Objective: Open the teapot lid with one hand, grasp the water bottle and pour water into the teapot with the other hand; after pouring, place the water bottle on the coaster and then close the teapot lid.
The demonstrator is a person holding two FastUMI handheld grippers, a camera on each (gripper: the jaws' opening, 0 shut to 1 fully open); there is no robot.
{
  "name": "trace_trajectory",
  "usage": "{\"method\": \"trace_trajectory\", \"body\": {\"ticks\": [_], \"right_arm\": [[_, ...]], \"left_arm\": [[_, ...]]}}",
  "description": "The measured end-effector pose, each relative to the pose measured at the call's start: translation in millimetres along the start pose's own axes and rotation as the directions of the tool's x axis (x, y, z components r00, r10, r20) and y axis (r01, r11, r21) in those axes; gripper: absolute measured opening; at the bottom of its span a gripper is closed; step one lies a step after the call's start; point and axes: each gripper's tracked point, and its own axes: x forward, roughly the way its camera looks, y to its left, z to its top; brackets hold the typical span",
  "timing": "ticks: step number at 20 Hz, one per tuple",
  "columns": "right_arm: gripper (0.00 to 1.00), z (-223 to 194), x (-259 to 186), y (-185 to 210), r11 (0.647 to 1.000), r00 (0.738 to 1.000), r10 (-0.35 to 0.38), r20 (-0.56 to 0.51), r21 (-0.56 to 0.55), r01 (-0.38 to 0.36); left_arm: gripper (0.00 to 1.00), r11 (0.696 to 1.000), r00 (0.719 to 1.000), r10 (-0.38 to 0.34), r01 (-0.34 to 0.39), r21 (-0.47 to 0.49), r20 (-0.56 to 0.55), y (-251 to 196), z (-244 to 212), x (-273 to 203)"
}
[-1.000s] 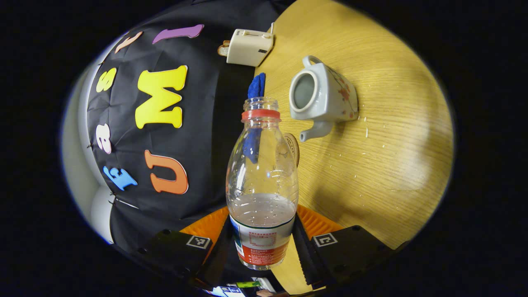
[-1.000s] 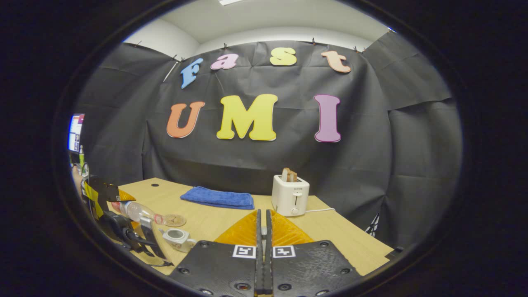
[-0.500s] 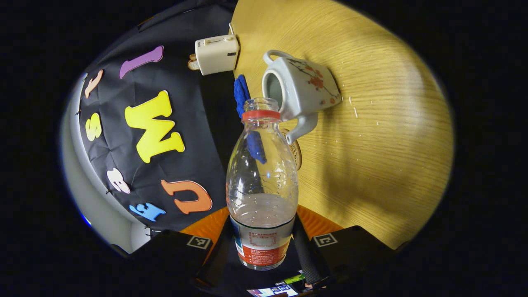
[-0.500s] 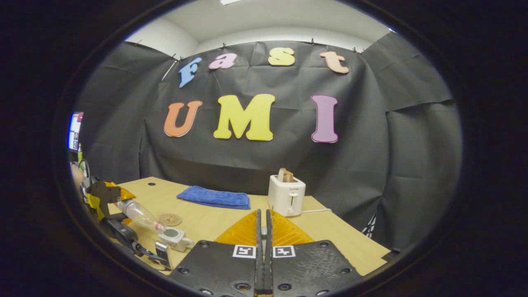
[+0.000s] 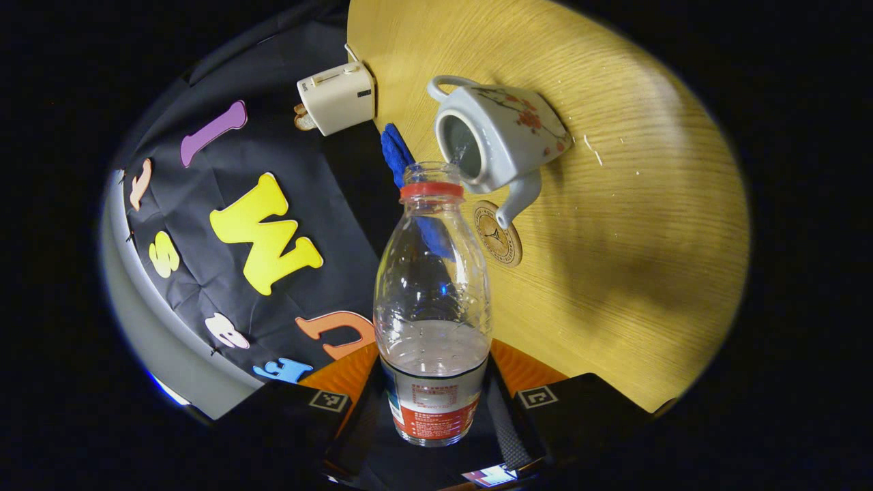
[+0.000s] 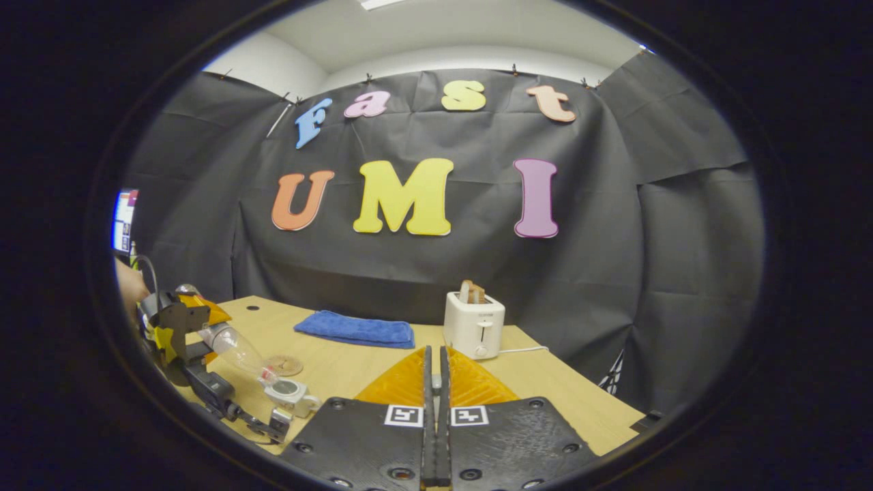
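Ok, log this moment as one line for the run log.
phase: pouring | left gripper: shut on water bottle, tipped, mouth at open teapot | right gripper: shut, lid not visible | coaster: bare

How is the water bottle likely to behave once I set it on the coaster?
The water bottle looks tall and narrow, so it may tip if nudged. It holds little water, so it is probably light and easily knocked. It has no cap, so a tip would likely spill. The coaster looks flat and barely wider than its base, so centre it.

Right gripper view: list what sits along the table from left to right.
Left gripper holding the water bottle → teapot → blue towel → toaster.
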Motion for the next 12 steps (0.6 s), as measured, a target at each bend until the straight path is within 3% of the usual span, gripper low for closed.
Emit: {"method": "trace_trajectory", "body": {"ticks": [12], "right_arm": [[0.00, 6.3, -4.5, -6.0, 1.000, 1.000, -0.008, 0.015, 0.006, 0.008]], "left_arm": [[0.75, 0.985, 0.998, 0.061, -0.055, 0.162, -0.029, 28.4, -8.3, -2.9]]}}
